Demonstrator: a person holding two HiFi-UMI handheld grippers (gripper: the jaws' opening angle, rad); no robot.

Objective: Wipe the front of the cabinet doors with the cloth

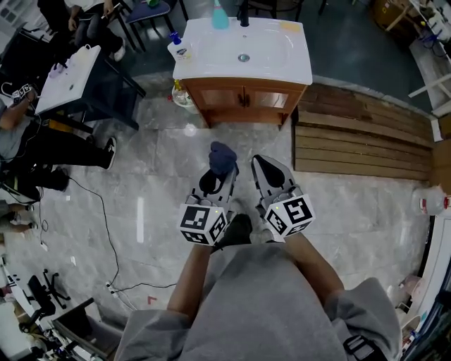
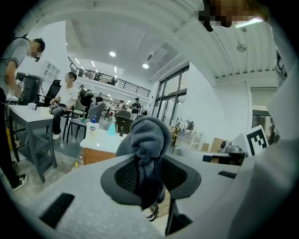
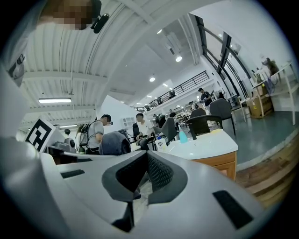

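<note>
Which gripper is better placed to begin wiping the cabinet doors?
Left. The left gripper is shut on the cloth, which pokes out past its tips toward the cabinet doors. The right gripper is shut and holds nothing. Both are short of the cabinet alike.

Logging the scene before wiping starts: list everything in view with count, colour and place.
Wooden vanity cabinet: one, brown, two doors, ahead on the floor.
Sink top: one, white, on the cabinet.
Blue-capped plastic bottle: one, white, sink top's left corner.
Turquoise bottle: one, sink top's back edge.
Wooden planks: several, brown, right of cabinet.
Small table: one, white, left of cabinet.
Knitted cloth: one, dark grey, between left fingers.
Left gripper: grey, shut on cloth.
Right gripper: grey, fingers together, empty.
</note>
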